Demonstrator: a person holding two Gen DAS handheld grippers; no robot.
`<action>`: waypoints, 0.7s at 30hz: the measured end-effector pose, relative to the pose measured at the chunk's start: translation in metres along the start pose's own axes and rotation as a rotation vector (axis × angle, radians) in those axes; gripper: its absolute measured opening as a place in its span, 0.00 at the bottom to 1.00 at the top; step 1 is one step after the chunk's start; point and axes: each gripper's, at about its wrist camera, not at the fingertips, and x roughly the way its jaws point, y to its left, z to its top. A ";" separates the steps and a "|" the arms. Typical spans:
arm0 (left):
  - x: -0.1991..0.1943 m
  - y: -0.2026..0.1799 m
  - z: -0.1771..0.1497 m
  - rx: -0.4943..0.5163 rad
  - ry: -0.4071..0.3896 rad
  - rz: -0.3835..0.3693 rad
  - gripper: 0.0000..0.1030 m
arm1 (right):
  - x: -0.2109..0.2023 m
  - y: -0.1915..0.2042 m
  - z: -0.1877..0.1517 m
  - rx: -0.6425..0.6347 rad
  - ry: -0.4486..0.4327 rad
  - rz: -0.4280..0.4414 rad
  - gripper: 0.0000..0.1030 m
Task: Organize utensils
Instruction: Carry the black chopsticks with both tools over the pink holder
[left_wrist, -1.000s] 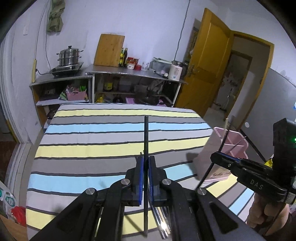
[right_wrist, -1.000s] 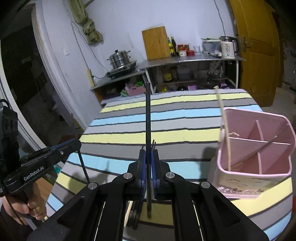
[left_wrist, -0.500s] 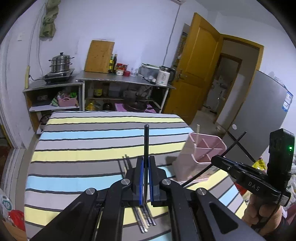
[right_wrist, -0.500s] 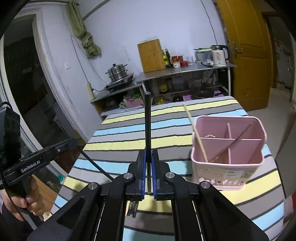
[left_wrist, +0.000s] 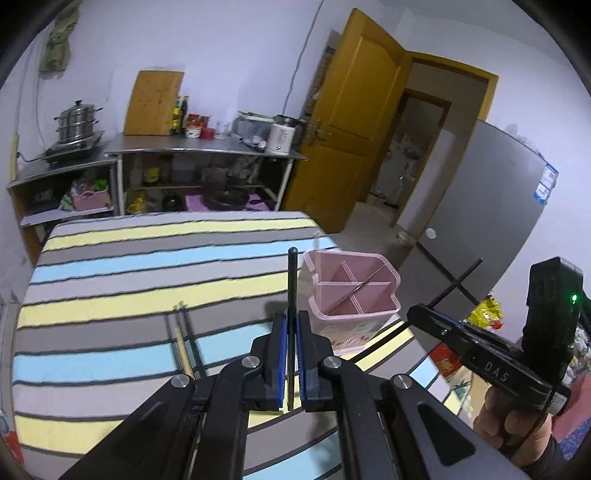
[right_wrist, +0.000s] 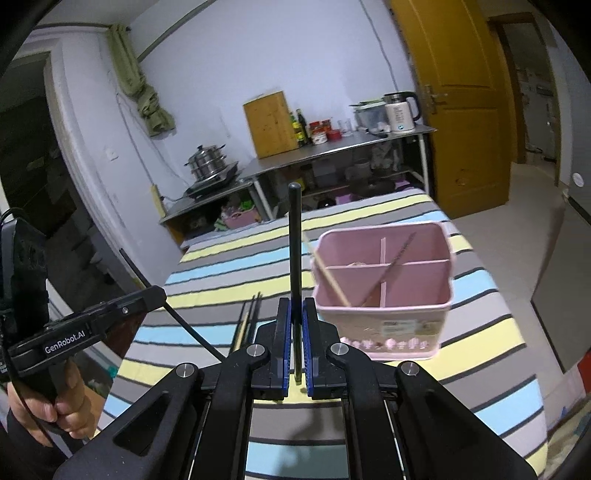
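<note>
My left gripper (left_wrist: 291, 322) is shut on a black chopstick (left_wrist: 292, 280) that stands upright between its pads. A second black chopstick (right_wrist: 294, 243) stands the same way in my right gripper (right_wrist: 295, 308), also shut. The pink divided utensil holder (left_wrist: 356, 332) stands on the striped table just right of both held sticks. Inside the holder (right_wrist: 384, 321) lean a pale wooden chopstick (right_wrist: 330, 278) and a dark one (right_wrist: 393, 266). Several loose chopsticks (left_wrist: 183, 341) lie on the cloth to the left; the right wrist view shows these loose chopsticks (right_wrist: 250, 315) too. Both grippers hover above the table.
The striped tablecloth (left_wrist: 129, 295) covers the table, whose right edge runs just past the holder. Behind stand metal shelves (left_wrist: 199, 151) with a steamer pot, cutting board, bottles and kettle. A yellow door (left_wrist: 343, 122) and grey fridge (left_wrist: 480, 206) are at the right.
Both grippers have risen and drawn back with their chopsticks still held. The pink holder has come closer to the middle of both views, and loose chopsticks on the cloth have come into sight.
</note>
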 end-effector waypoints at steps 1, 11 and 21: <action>0.000 -0.004 0.003 0.004 -0.005 -0.006 0.04 | -0.005 -0.004 0.003 0.004 -0.011 -0.006 0.05; -0.009 -0.044 0.068 0.052 -0.117 -0.070 0.04 | -0.044 -0.022 0.051 0.019 -0.155 -0.039 0.05; 0.033 -0.050 0.093 0.062 -0.111 -0.057 0.04 | -0.029 -0.039 0.071 0.036 -0.181 -0.073 0.05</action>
